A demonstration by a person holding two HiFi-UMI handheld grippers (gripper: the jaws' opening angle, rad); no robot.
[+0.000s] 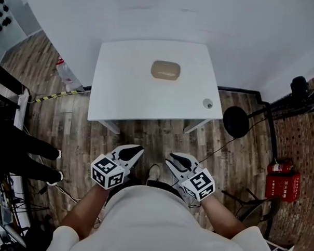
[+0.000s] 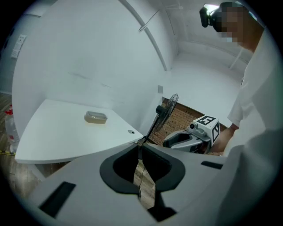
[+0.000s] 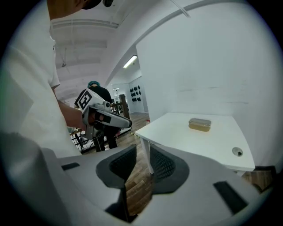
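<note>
Closest to you, your left tongs [image 1: 136, 150] hang above the brown wood-plank floor [image 1: 83, 140], their black ribbed pads pressed together at the tips with nothing between them. Just beside them, your right tongs [image 1: 170, 158] are parted by a narrow slot and also hold nothing; through that slot only floor and a white leg show. Both tongs point ahead toward the white, smooth, matte rectangular surface [image 1: 122, 95] and are well short of its near edge. On that surface, a small round grey grommet [image 1: 208, 104] sits near the front right corner. Farther back, about midway across, lies the tan rounded-oblong box [image 1: 165, 70]. It is low and flat with soft corners and a glossy top. Its long axis runs left to right, parallel to the front edge of the surface.
</note>
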